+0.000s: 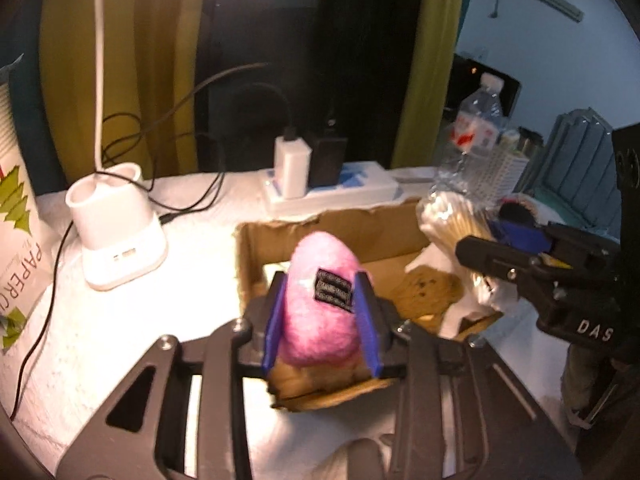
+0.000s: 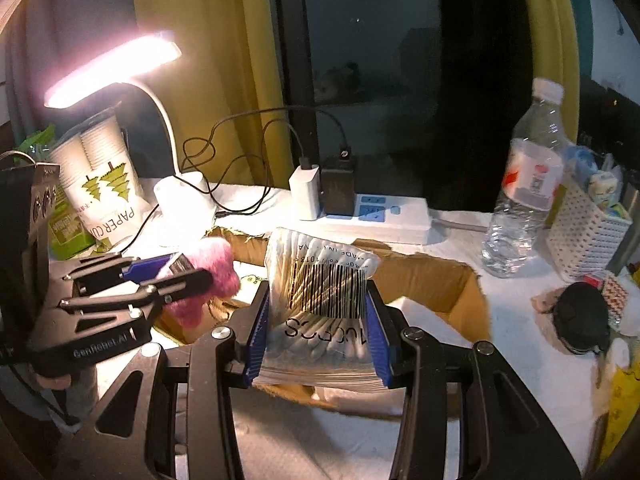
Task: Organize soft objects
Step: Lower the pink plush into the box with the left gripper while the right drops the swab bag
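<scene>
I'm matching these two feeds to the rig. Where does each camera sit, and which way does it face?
Left wrist: on the left gripper, looking forward and down at the pink plush it grips over the box; the right gripper shows at right.
Right wrist: on the right gripper, facing the swab pack it grips; the left gripper shows at left.
Shared: box, plush, pack, lamp, power strip, bottle.
</scene>
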Motion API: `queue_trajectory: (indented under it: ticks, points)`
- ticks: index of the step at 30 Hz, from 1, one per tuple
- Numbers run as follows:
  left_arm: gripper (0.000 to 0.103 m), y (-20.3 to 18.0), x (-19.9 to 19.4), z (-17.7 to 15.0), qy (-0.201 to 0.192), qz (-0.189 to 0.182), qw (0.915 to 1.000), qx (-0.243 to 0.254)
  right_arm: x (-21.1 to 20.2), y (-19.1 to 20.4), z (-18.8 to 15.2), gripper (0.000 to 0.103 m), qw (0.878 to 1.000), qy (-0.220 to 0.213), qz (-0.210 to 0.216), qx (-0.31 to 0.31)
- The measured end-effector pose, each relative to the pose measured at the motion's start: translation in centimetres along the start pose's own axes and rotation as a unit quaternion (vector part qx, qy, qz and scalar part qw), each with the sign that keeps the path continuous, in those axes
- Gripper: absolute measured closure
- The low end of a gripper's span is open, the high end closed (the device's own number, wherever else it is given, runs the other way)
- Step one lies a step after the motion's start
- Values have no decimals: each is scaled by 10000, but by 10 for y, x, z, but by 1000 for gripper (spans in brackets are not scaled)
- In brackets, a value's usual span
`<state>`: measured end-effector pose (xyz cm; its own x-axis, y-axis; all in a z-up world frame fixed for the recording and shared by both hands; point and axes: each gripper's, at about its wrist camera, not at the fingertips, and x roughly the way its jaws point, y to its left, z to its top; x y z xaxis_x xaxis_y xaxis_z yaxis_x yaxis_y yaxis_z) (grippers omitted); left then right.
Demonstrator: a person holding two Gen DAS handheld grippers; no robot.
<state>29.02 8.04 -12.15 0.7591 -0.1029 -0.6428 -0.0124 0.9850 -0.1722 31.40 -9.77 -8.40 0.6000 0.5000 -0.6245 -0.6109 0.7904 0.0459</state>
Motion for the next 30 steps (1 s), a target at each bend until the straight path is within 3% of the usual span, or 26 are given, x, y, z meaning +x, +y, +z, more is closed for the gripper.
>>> queue_trajectory:
  ticks: [2, 4, 11, 14, 15, 16, 18, 30]
  points:
    - [63, 1, 2, -1, 34, 52, 10000, -4, 9, 3, 0, 58, 10000, 53, 48, 11]
    - [49, 1, 2, -2, 16, 74, 10000, -13, 18, 6, 0, 58, 9999, 104, 95, 26]
    - [39, 9, 1, -3, -14, 138, 9998, -150, 34, 8, -1, 57, 9996, 168, 193, 116]
    - [38, 10, -1, -3, -23, 189, 9997, -156, 36, 7, -1, 53, 9994, 187, 239, 142]
    - [36, 10, -2, -4, -32, 192, 9997, -157, 36, 7, -1, 45, 9994, 191, 261, 146]
    - [32, 11, -3, -4, -29, 189, 9997, -174, 35, 7, -1, 38, 9994, 168, 256, 153]
    - [26, 14, -4, -4, -23, 240, 9994, -244, 31, 7, 0, 36, 9996, 112, 202, 146]
    - [23, 11, -36, -6, -261, 258, 9990, -254, -3, 14, -6, 35, 9999, -49, 47, 105]
